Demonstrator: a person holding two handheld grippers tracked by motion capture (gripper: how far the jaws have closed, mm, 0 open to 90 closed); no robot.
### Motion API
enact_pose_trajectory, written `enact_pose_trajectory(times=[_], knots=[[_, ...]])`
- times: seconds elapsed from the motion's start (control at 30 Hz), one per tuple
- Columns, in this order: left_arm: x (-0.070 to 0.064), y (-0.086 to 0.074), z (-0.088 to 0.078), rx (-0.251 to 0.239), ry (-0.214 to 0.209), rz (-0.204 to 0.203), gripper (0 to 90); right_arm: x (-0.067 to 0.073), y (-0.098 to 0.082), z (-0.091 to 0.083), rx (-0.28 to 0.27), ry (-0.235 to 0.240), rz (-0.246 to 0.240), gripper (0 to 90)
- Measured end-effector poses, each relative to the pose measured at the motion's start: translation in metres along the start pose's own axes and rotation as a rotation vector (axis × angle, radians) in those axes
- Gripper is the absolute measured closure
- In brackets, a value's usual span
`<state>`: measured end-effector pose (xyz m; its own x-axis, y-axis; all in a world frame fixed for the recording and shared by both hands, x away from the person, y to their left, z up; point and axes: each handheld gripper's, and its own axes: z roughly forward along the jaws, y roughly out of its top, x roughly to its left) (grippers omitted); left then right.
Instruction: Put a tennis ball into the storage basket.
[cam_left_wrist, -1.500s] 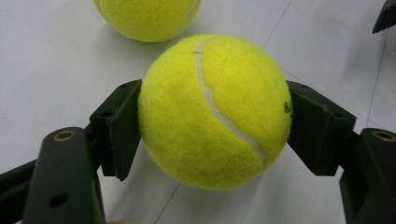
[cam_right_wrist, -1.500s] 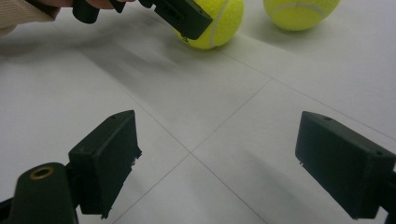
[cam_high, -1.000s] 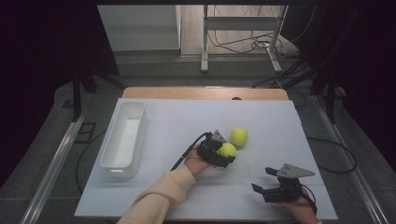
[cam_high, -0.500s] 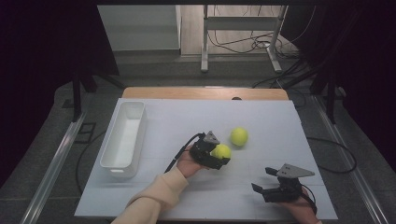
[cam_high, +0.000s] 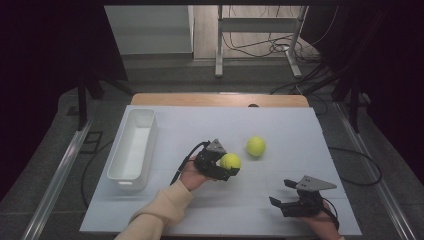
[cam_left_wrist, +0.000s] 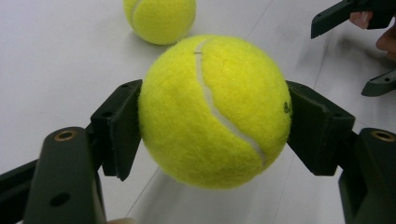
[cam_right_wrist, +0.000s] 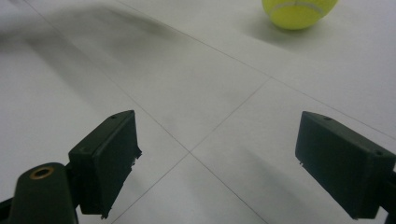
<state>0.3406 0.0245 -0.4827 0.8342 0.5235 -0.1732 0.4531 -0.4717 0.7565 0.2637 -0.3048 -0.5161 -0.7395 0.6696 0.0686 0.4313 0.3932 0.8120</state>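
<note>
My left gripper is shut on a yellow tennis ball, held just above the middle of the white table. In the left gripper view both black pads press the ball from either side. A second tennis ball lies on the table just beyond and to the right, also seen as a ball at the top of that view. My right gripper rests near the front right edge, its jaws wide apart with nothing between them. Its own view has the loose ball far ahead.
A long white bin stands at the table's left side, with nothing in it that I can see. A black cable trails from the left gripper toward the front. Beyond the table's far wooden edge are a dark floor, frame legs and cables.
My left hand has carried the held ball a little to the left and slightly up, away from the loose ball. The right gripper has stayed where it was.
</note>
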Motion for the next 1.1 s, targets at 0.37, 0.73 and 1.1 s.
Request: enact_pose_trajectory(times=[0.37,0.73,1.1], knots=[[0.007,-0.001,-0.019,-0.028,0.029,-0.011,26.5,0.001,0.001,0.001,-0.008,0.007,-0.005,13.6],[0.009,-0.002,-0.035,-0.054,0.047,-0.019,26.6,0.001,0.000,0.000,-0.008,0.006,-0.005,13.6],[0.017,-0.003,-0.059,-0.105,0.071,-0.043,26.6,0.001,0.000,0.000,-0.008,0.004,-0.006,13.6]])
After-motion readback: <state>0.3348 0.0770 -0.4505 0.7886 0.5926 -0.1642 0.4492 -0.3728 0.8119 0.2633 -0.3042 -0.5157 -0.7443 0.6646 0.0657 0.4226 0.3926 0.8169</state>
